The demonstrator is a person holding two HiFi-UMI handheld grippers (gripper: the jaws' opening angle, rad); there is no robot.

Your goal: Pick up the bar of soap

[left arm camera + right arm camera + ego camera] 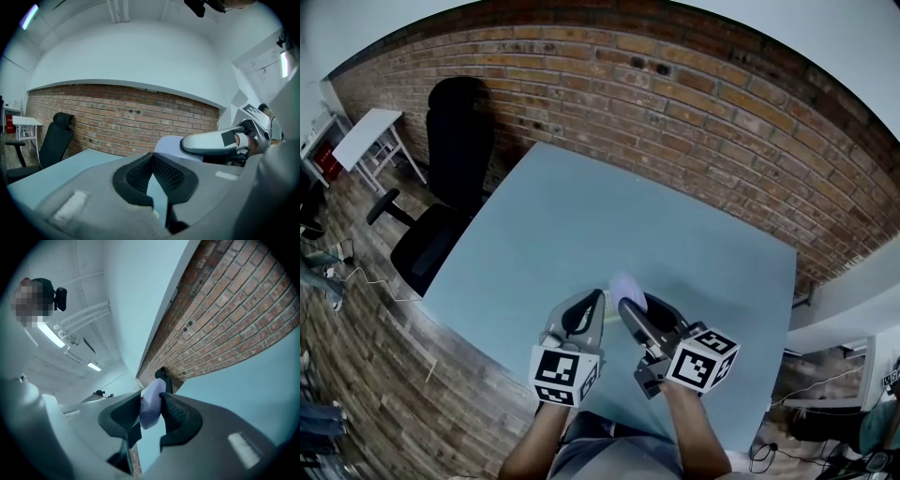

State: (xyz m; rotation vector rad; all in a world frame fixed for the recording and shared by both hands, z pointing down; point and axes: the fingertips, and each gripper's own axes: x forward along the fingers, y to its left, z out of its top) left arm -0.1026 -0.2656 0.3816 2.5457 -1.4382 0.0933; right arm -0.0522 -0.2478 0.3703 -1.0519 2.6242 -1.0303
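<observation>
Overhead, two level views; shared table (581, 216)

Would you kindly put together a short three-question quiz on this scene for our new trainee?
1. Which gripper holds the bar of soap? A: the left gripper; B: the right gripper; C: neither.
2. True or false: the bar of soap lies flat on the light blue table.
3. Fill in: off the table's left side, near the brick wall, stands a black office ____.

Key
1: B. Its jaws press on the soap from both sides; the left gripper's jaws are together with nothing between them.
2: False. It sits between the right gripper's jaws.
3: office chair.
</observation>
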